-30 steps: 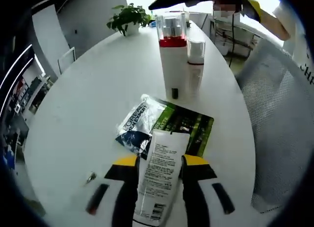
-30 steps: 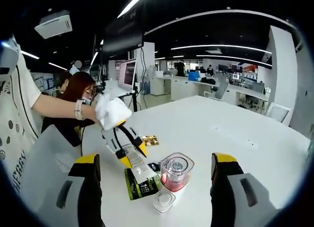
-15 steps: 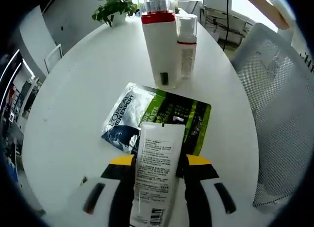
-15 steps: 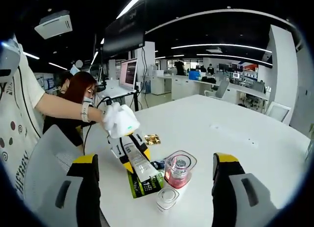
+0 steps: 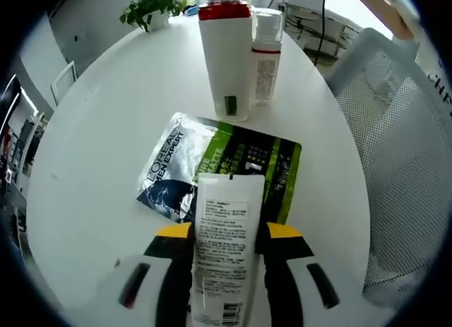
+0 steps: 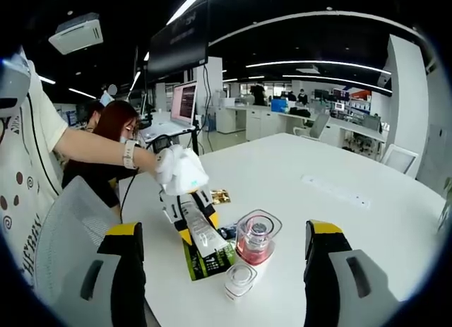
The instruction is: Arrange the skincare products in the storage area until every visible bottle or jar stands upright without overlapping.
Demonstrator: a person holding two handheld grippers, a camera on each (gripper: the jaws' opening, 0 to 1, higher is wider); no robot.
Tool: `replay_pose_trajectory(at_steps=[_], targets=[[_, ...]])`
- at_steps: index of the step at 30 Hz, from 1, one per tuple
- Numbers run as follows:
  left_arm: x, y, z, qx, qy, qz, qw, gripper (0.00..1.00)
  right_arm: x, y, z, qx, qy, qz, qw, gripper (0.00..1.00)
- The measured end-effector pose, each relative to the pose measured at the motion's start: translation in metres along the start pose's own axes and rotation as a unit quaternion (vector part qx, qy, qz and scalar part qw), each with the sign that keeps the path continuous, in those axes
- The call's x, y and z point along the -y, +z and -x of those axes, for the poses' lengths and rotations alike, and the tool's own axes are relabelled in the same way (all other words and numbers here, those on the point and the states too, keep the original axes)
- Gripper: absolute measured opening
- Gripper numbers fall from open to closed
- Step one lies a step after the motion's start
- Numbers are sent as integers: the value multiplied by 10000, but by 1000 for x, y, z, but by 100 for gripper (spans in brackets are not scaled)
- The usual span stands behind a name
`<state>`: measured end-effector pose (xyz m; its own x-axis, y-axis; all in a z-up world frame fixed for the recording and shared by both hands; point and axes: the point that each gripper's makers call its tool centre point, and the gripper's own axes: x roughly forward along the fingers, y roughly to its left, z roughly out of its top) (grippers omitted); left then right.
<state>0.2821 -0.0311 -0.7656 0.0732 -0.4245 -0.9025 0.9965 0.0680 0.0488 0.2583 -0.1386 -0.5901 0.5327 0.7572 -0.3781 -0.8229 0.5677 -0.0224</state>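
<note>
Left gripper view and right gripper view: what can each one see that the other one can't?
The left gripper view alone lets you read the silver sachet lying flat and see the potted plant at the table's far end. The right gripper view alone has the office behind, a monitor, and the gloved hand holding the left gripper. Both share the white tube clamped in that gripper, the green sachet, the tall red-banded bottle, the small clear-capped bottle and the white table.
</note>
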Motion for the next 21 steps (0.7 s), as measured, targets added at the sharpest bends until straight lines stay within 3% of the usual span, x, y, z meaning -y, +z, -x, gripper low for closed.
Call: replay_pose_trajectory(at_steps=[8, 14, 21], targets=[[2, 1, -3, -370, -203, -27, 9991, 32, -3, -9, -1, -126, 54, -82, 9999, 95], [2, 0, -2, -438, -208, -29, 9988, 32, -7, -14, 0, -147, 60, -132, 9998, 95], [4, 0, 0, -439, -99, -151, 9989, 29, -3, -7, 6, -33, -57, -132, 9999, 93]])
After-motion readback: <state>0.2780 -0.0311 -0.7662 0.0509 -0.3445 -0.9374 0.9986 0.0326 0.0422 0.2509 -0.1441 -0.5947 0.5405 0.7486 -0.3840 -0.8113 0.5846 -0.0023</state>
